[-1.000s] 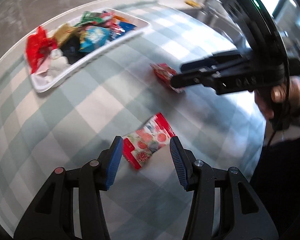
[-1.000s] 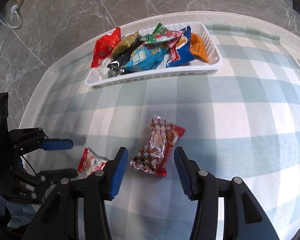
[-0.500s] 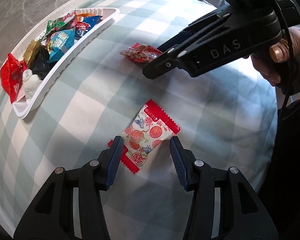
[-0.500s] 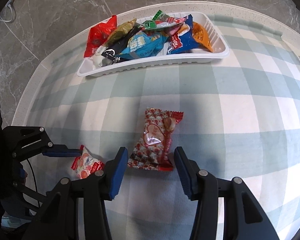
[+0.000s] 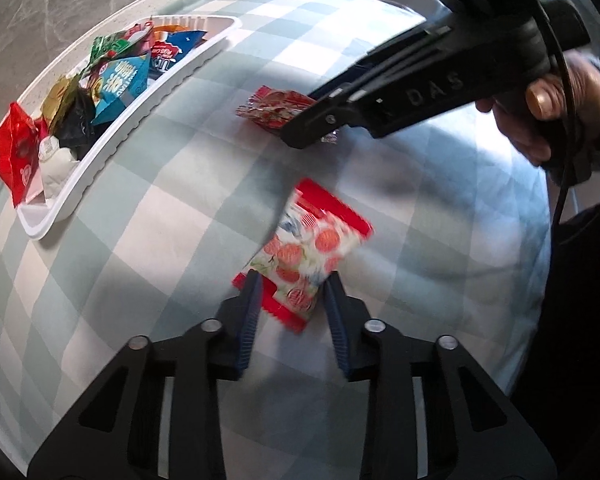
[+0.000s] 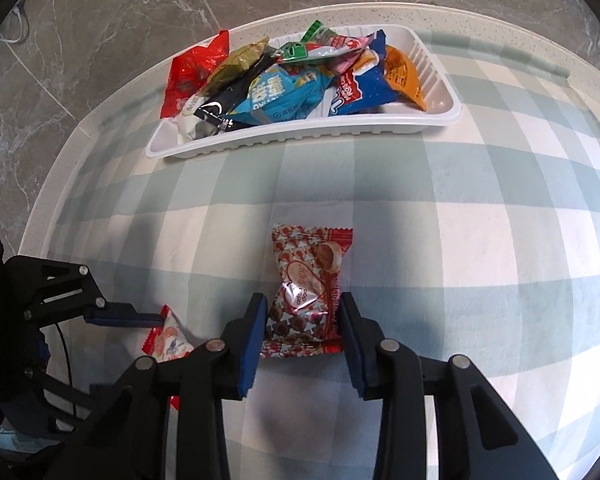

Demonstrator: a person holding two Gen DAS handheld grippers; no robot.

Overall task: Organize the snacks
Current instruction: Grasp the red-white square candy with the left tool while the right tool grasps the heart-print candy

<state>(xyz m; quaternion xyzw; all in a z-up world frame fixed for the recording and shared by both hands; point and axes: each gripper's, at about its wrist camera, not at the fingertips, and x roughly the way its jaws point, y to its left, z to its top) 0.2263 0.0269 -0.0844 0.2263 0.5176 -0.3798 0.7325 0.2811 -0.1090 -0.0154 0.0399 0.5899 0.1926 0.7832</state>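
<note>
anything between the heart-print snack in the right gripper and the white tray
Nothing visible. Only bare checked cloth lies between the heart-print snack in the right gripper and the tray. The tray is crowded, though its right end still shows bare floor.

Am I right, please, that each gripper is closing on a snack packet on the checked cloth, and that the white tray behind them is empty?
Not quite: the white tray is full of snack packets, as the right wrist view shows. The rest holds: left gripper and right gripper each close on a packet.

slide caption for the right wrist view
Right hand-held gripper closes on a red heart-print snack; filled white tray beyond.
</note>
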